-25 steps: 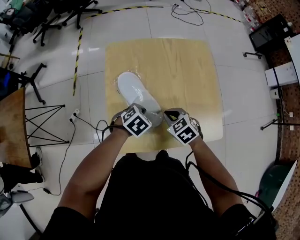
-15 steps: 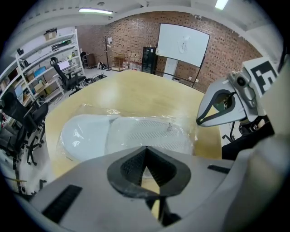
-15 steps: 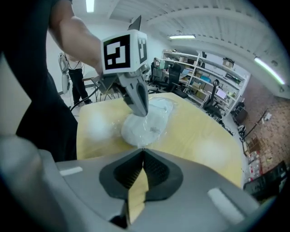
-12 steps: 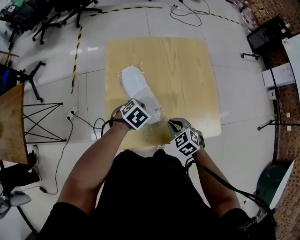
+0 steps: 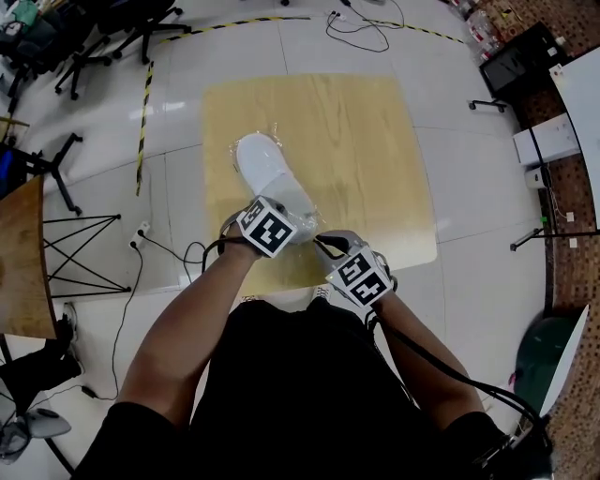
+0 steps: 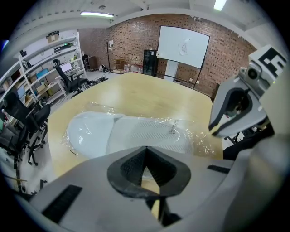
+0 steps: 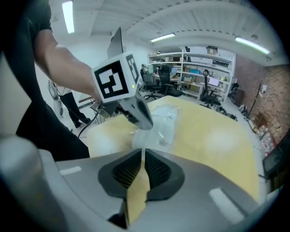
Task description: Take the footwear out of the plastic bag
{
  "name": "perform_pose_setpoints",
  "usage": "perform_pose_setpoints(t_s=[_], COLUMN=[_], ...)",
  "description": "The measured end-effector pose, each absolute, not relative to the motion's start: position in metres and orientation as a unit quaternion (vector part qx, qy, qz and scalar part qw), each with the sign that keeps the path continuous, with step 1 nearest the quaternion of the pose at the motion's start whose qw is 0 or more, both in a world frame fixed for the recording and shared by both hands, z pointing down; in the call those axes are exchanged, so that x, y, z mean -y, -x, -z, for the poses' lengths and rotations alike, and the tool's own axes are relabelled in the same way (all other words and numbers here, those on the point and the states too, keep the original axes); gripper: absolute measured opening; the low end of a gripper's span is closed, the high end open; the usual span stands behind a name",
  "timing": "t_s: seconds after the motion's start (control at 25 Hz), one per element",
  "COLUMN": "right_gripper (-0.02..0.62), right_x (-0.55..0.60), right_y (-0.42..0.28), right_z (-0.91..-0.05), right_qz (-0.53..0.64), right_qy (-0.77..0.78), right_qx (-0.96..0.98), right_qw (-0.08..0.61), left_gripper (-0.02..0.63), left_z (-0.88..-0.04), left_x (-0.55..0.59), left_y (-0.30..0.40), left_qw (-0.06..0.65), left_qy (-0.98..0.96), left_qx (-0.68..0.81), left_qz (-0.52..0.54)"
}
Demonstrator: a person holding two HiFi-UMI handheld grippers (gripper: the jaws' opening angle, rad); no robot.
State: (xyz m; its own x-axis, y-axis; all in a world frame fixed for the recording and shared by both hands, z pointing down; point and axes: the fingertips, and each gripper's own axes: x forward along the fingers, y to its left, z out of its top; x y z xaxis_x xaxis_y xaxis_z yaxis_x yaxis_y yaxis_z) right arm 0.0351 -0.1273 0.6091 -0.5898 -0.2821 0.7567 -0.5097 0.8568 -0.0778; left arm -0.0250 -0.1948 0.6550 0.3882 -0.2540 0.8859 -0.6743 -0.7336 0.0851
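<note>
While the white slipper (image 5: 270,176) lies flat inside its clear plastic bag (image 6: 204,141) on the pale wood worktop (image 5: 361,141), I have both tongs down at its near end. In the head view the slipper's toe points away from me and a little left, heel toward me, and all of it is in the bag. Left tongs (image 6: 145,154): pressed together, tips at the heel end of the bag and touching the film. I can't tell if any film is caught between them. Right tongs (image 7: 142,156): all but pressed together, with only a thin slit that shows bare worktop and nothing pinched. They sit just right of the left tongs, off the bag, close to the worktop's near edge. The worktop stands on a pale tiled floor (image 5: 469,187), with office chairs (image 5: 112,28) far off at top left.
</note>
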Motion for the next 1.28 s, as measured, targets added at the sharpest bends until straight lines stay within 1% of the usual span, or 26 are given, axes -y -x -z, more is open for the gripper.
perform_pose_setpoints(t_s=[0.04,0.12,0.2,0.28,0.4,0.52,0.6,0.64,0.72,0.76,0.88,0.92,1.0,1.12,1.28], right_gripper=[0.026,0.026,0.026,0.025,0.028,0.031,0.029,0.028,0.026,0.025,0.026,0.026,0.026,0.023,0.023], right_x=[0.122,0.106,0.091,0.083,0.083,0.094,0.101,0.102,0.094,0.087,0.071,0.07,0.072,0.078,0.097], right_y=[-0.024,-0.019,-0.031,-0.045,-0.065,-0.096,-0.103,-0.098,-0.077,-0.065,-0.05,-0.05,-0.05,-0.059,-0.083], right_z=[-0.621,-0.645,-0.66,-0.667,-0.668,-0.664,-0.649,-0.639,-0.625,-0.626,-0.646,-0.652,-0.656,-0.656,-0.658], right_qz=[-0.159,-0.17,-0.154,-0.146,-0.169,-0.18,-0.187,-0.196,-0.211,-0.213,-0.198,-0.191,-0.185,-0.19,-0.215], right_qy=[-0.203,-0.167,-0.153,-0.16,-0.186,-0.236,-0.27,-0.277,-0.261,-0.242,-0.194,-0.186,-0.178,-0.186,-0.237], right_qx=[0.881,0.871,0.853,0.843,0.836,0.818,0.822,0.83,0.848,0.854,0.85,0.847,0.845,0.841,0.823], right_qw=[0.395,0.43,0.475,0.492,0.488,0.493,0.465,0.443,0.41,0.408,0.448,0.459,0.47,0.472,0.469], left_gripper=[0.006,0.006,0.006,0.006,0.006,0.006,0.006,0.006,0.006,0.008,0.008,0.008,0.008,0.008,0.009], left_z=[-0.654,-0.653,-0.653,-0.653,-0.651,-0.643,-0.629,-0.62,-0.603,-0.597,-0.596,-0.6,-0.61,-0.631,-0.633], left_x=[0.194,0.191,0.189,0.188,0.183,0.16,0.144,0.14,0.143,0.149,0.178,0.188,0.2,0.197,0.168], left_y=[0.024,0.021,0.017,0.019,0.027,0.025,0.022,0.023,0.03,0.036,0.049,0.053,0.059,0.072,0.084], left_qw=[0.22,0.214,0.215,0.223,0.246,0.303,0.329,0.329,0.3,0.273,0.178,0.157,0.146,0.182,0.263], left_qy=[-0.802,-0.801,-0.802,-0.802,-0.798,-0.798,-0.811,-0.821,-0.841,-0.849,-0.851,-0.844,-0.831,-0.81,-0.804], left_qx=[0.291,0.294,0.298,0.301,0.308,0.291,0.273,0.272,0.28,0.284,0.283,0.282,0.28,0.291,0.324], left_qz=[-0.473,-0.475,-0.472,-0.465,-0.456,-0.432,-0.398,-0.378,-0.352,-0.352,-0.406,-0.428,-0.458,-0.476,-0.424])
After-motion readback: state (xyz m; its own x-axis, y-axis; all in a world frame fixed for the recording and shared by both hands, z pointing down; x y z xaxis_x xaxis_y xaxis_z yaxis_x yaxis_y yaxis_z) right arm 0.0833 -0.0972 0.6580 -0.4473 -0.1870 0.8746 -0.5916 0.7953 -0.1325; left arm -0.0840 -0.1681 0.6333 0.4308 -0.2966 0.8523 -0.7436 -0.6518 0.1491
